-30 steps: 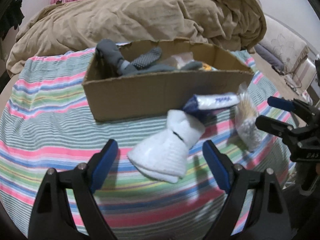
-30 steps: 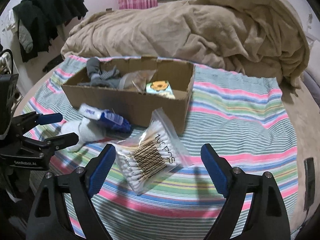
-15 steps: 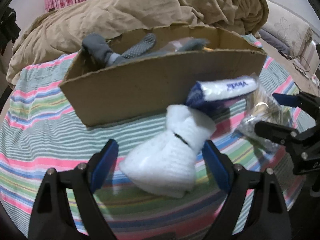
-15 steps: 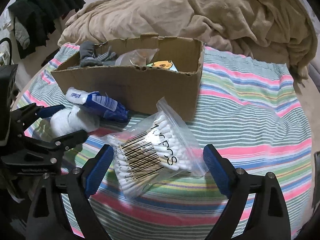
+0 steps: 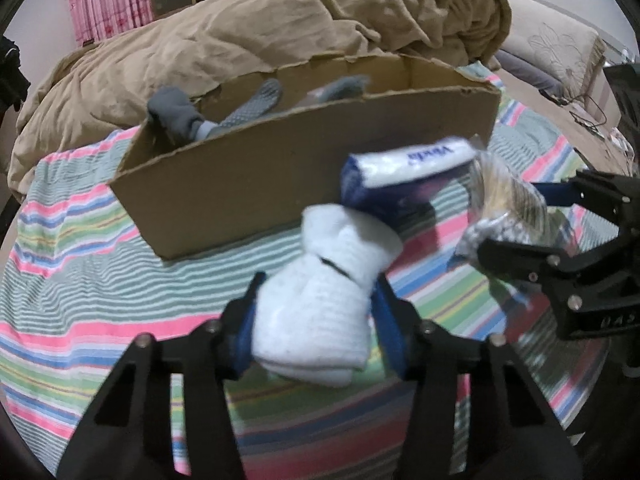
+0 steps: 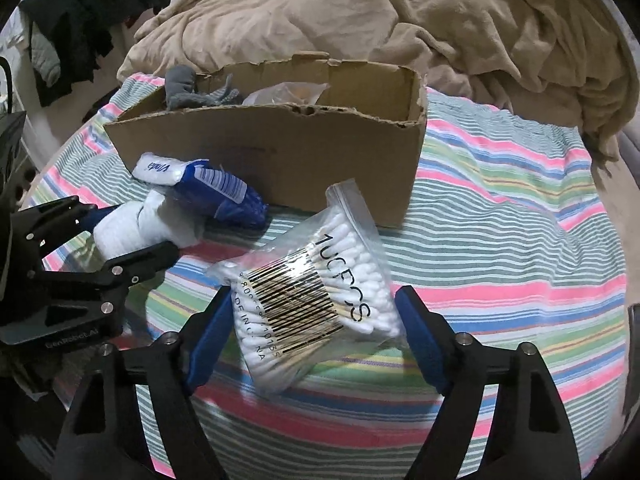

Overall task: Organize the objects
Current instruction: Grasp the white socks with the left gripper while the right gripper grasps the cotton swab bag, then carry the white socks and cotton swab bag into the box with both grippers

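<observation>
white rolled socks (image 5: 320,312) sit between the blue pads of the left gripper (image 5: 316,320). its fingers are nearly closed and press on both sides of the socks, so it looks like it has hold of them, ready to lift. the socks lie on the striped sheet (image 5: 80,280), just in front of the cardboard box (image 5: 248,184). a blue tissue pack (image 5: 400,176) leans on the socks and the box wall. the right gripper (image 6: 316,332) has its fingers wide open around the bag of cotton swabs (image 6: 316,300), close to the bag but not squeezing yet. grey socks (image 5: 180,120) are in the box already, so these things likely go in too.
</observation>
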Available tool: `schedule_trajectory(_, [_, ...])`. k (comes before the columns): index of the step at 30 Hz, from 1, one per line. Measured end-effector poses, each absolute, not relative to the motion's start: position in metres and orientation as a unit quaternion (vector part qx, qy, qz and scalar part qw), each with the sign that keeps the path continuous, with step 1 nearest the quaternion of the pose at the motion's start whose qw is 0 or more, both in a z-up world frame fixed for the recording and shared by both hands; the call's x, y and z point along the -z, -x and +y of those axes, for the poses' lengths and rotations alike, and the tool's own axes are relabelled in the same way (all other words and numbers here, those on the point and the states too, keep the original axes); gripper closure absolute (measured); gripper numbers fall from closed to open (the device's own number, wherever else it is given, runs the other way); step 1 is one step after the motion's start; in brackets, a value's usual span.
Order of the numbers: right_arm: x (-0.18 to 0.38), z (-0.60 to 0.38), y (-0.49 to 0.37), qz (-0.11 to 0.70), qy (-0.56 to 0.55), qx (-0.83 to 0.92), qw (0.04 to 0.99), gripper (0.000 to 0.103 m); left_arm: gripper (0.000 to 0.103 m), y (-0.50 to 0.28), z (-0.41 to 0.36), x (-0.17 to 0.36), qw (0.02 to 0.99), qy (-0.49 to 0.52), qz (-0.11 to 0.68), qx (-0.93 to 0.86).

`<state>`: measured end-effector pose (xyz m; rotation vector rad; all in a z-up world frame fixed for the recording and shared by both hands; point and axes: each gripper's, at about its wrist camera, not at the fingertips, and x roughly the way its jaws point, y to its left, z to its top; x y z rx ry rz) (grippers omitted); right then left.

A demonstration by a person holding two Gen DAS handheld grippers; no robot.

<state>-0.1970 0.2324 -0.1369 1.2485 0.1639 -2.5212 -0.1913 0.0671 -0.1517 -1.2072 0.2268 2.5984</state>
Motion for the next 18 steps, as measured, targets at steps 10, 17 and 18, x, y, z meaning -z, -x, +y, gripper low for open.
schedule_trajectory(10, [0.107,0.244,0.182,0.039,-0.410,0.898,0.157,0.023,0.058,0.171,0.054,0.122,0.152,0.402,0.051,-0.901])
schedule_trajectory(17, [0.070,0.251,0.172,0.012,-0.373,0.914,0.159,0.022,0.058,0.156,0.049,0.078,0.180,0.366,0.023,-0.913])
schedule_trajectory(18, [0.064,0.250,0.171,0.010,-0.367,0.916,0.160,0.023,0.058,0.155,0.049,0.074,0.180,0.362,0.021,-0.914])
